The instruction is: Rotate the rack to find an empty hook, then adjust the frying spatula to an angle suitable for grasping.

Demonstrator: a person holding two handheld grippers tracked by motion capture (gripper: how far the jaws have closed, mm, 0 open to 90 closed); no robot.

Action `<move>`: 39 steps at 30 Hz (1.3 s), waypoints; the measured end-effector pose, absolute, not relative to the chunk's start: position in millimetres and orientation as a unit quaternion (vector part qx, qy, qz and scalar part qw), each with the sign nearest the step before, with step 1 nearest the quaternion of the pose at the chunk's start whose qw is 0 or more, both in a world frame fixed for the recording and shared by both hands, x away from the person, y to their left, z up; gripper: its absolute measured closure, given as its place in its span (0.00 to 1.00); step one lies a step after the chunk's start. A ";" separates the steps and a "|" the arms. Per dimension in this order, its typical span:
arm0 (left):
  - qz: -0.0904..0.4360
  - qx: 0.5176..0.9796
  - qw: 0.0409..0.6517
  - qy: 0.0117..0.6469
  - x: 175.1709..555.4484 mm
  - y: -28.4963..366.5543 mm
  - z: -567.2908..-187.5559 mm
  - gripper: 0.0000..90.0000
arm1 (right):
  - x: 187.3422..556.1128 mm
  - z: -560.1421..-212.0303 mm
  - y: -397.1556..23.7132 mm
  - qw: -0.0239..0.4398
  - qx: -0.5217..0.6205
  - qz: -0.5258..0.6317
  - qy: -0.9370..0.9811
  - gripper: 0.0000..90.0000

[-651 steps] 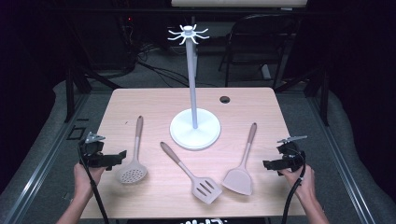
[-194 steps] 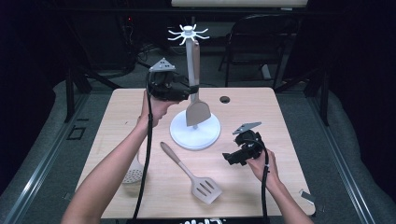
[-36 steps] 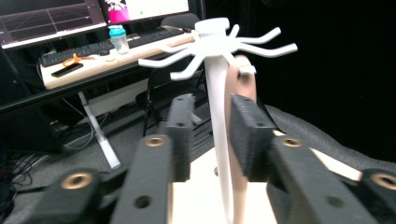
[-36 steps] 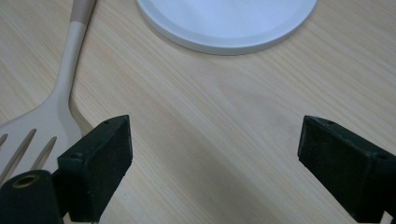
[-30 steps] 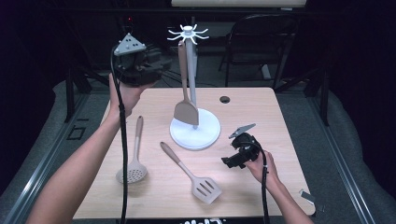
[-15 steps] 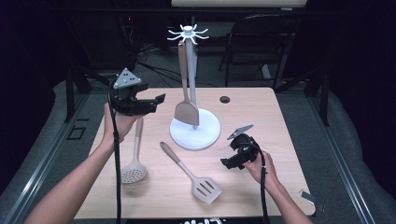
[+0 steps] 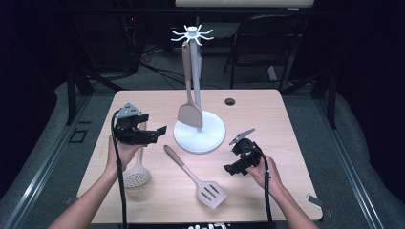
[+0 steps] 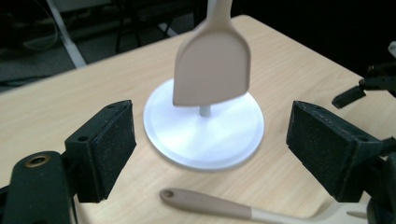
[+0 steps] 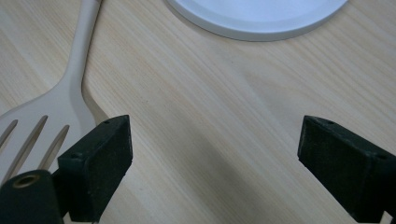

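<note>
Two grippers over the table [image 7: 286, 119], both w/ jaws apart, nothing between them. Left gripper [image 7: 154, 135], jaws just been opening, hovers above the skimmer [image 7: 137, 172], aimed at the rack base [image 7: 210, 136]. Solid spatula [image 7: 190, 113] hangs on the rack [image 7: 195, 62]. Right gripper [image 7: 232, 168] sits just beside the slotted spatula [image 7: 210, 193], not touching.

Both hand-held grippers [image 7: 154, 133] [image 7: 229, 168] (jaws wide)

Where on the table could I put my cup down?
The far-left corner of the table is bare, and so is the right side beyond the white stand. The front middle is crowded by the slotted turner and skimmer.
</note>
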State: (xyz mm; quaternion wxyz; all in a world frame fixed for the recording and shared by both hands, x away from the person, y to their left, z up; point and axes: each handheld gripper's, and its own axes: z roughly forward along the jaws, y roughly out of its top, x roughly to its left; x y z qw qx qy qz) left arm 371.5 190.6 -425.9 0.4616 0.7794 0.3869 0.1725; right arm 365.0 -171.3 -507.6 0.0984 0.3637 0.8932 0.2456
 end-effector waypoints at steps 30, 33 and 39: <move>0.125 0.784 0.429 0.430 346.0 188.9 -482.4 0.15 | 304.5 -495.5 -154.0 0.090 0.314 0.307 0.894 0.82; 0.137 0.782 0.425 0.434 344.7 184.6 -486.2 0.17 | 296.8 -495.6 -143.9 0.080 0.294 0.306 0.902 0.93; 0.131 0.782 0.409 0.452 344.1 177.4 -494.9 0.17 | 286.8 -503.8 -123.7 0.058 0.260 0.287 0.920 1.00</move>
